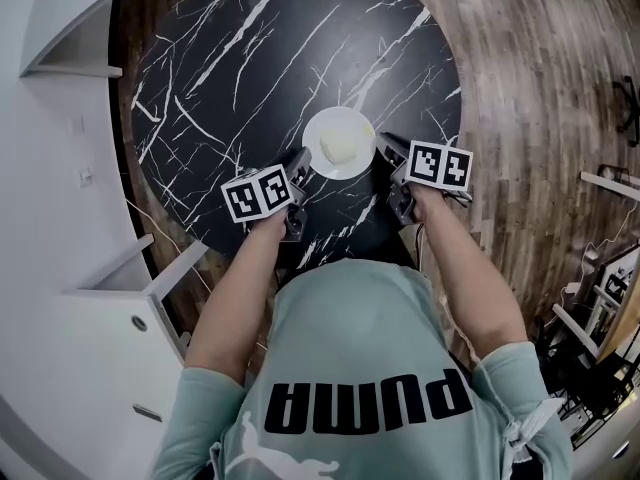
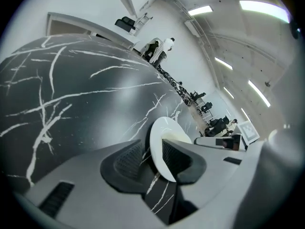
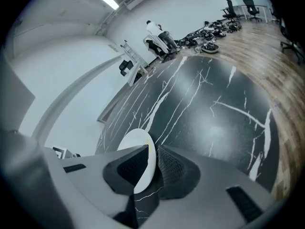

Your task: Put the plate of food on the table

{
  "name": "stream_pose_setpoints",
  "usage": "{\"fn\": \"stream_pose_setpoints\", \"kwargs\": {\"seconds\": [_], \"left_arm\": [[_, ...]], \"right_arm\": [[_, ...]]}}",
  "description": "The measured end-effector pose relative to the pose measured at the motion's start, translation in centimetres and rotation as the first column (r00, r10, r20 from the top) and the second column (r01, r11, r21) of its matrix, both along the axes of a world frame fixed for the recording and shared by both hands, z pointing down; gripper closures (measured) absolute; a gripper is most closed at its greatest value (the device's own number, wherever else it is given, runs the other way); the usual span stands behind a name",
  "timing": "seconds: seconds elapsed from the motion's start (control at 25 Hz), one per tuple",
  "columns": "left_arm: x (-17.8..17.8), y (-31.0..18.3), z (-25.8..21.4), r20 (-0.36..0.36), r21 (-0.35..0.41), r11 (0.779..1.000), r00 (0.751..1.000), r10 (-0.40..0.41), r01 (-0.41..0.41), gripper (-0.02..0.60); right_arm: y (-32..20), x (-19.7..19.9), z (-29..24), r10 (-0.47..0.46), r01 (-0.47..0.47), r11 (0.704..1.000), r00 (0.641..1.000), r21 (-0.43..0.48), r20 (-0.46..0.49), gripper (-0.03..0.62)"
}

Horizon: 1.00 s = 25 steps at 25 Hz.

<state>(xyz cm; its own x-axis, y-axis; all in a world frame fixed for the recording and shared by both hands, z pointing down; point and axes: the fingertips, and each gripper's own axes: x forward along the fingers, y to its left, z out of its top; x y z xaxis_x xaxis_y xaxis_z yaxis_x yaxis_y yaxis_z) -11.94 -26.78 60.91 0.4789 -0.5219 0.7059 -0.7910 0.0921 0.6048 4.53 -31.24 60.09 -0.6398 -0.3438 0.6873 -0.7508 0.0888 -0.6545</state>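
Note:
A white plate (image 1: 355, 166) with a pale yellow piece of food (image 1: 341, 146) rests on the round black marble table (image 1: 240, 78), near its front edge. My left gripper (image 1: 300, 165) is at the plate's left rim. In the left gripper view the plate (image 2: 164, 137) stands edge-on between the jaws of my left gripper (image 2: 152, 156), with a visible gap beside the left pad, so it is open. My right gripper (image 1: 386, 150) is at the plate's right rim. In the right gripper view the jaws of my right gripper (image 3: 153, 163) sit close on the plate's thin rim (image 3: 138, 149).
White cabinets and shelves (image 1: 60, 268) curve round the table's left side. Wooden floor (image 1: 540, 68) lies to the right, with racks and cables (image 1: 600, 308) at the far right. The person's torso fills the bottom of the head view. People and office chairs stand far off.

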Motion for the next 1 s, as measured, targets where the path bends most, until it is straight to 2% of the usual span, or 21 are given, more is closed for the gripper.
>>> {"fn": "stream_pose_setpoints", "kwargs": {"seconds": [0.12, 0.24, 0.4, 0.56, 0.72, 0.8, 1.0], "left_arm": [[-1.6, 0.7, -1.2, 0.052, 0.047, 0.999, 0.998, -0.018, 0.016, 0.467], [-2.7, 1.9, -4.5, 0.090, 0.148, 0.989, 0.996, -0.024, 0.010, 0.492], [-2.6, 3.8, -8.5, 0.181, 0.260, 0.964, 0.983, 0.013, -0.060, 0.574], [-1.2, 6.0, -12.0, 0.257, 0.351, 0.925, 0.965, 0.057, -0.148, 0.574], [0.0, 8.5, -15.9, 0.268, 0.441, 0.877, 0.961, 0.076, -0.192, 0.575], [0.4, 9.9, -17.4, 0.263, 0.470, 0.859, 0.961, 0.082, -0.201, 0.574], [0.7, 13.2, -19.0, 0.243, 0.487, 0.850, 0.966, 0.089, -0.201, 0.574]], "right_arm": [[0.2, 0.5, -2.2, -0.022, 0.026, 0.995, 0.999, 0.092, -0.039, 0.543], [1.6, 0.3, -5.2, -0.073, 0.090, 0.976, 0.993, 0.201, -0.094, 0.543], [4.0, -0.6, -9.5, -0.095, 0.132, 0.934, 0.987, 0.330, -0.127, 0.545], [7.4, -1.5, -12.4, -0.086, 0.151, 0.902, 0.981, 0.404, -0.173, 0.577], [11.0, -2.3, -14.6, -0.077, 0.175, 0.870, 0.972, 0.460, -0.223, 0.583], [12.7, -2.4, -15.5, -0.061, 0.170, 0.862, 0.970, 0.477, -0.235, 0.583], [15.6, -2.5, -18.3, -0.029, 0.160, 0.834, 0.968, 0.528, -0.248, 0.585]]}}
